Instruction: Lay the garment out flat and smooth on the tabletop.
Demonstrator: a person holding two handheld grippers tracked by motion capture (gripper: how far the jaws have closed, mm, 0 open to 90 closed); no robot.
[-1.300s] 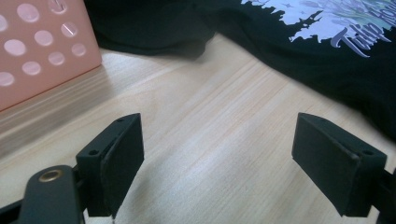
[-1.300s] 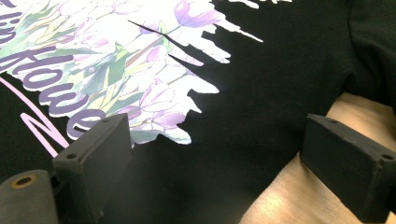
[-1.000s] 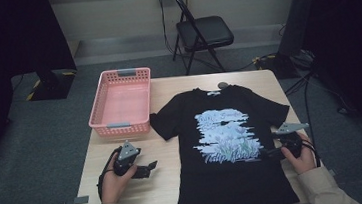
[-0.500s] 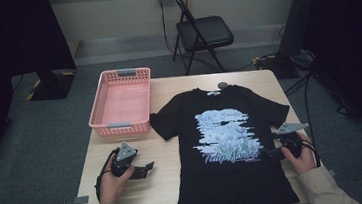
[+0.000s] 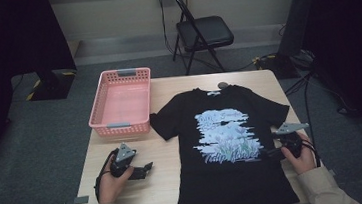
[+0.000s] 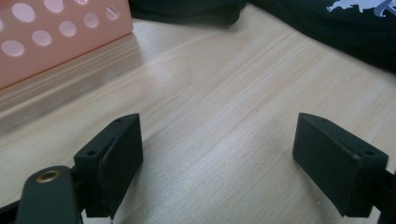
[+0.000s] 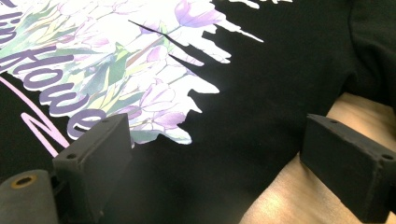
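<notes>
Grey carpet and a pale back wall frame the scene, with a black folding chair [image 5: 202,34] standing beyond a light wooden table [image 5: 153,195]. Spread flat across the table's middle and right is a black T-shirt [image 5: 236,177], front up, collar toward the far edge, hem reaching the near edge, its sleeves out to either side. A pale floral print with lettering [image 5: 227,137] covers the chest. At the table's far left corner sits a pink basket [image 5: 121,102] with nothing in it, just beside the shirt's left sleeve.

Nearer the person, the left gripper [image 5: 143,170] rests low on bare wood, apart from the shirt's left edge; in the left gripper view its jaws stand wide apart with only tabletop between them, the basket wall [image 6: 56,37] and dark cloth [image 6: 322,28] ahead. The right gripper [image 5: 274,149] sits at the shirt's right side seam below the sleeve; in the right gripper view its jaws are also wide, straddling the cloth edge [image 7: 261,154] where black fabric meets wood, gripping nothing yet.

Judging from this, the work looks like a fold about to begin. The risk lies in the pinch: with the shirt lying flat, the right jaws could close on the top layer alone or skate over it, so the body would drag and wrinkle. The left gripper has farther to reach, and an uneven start could skew the fold
</notes>
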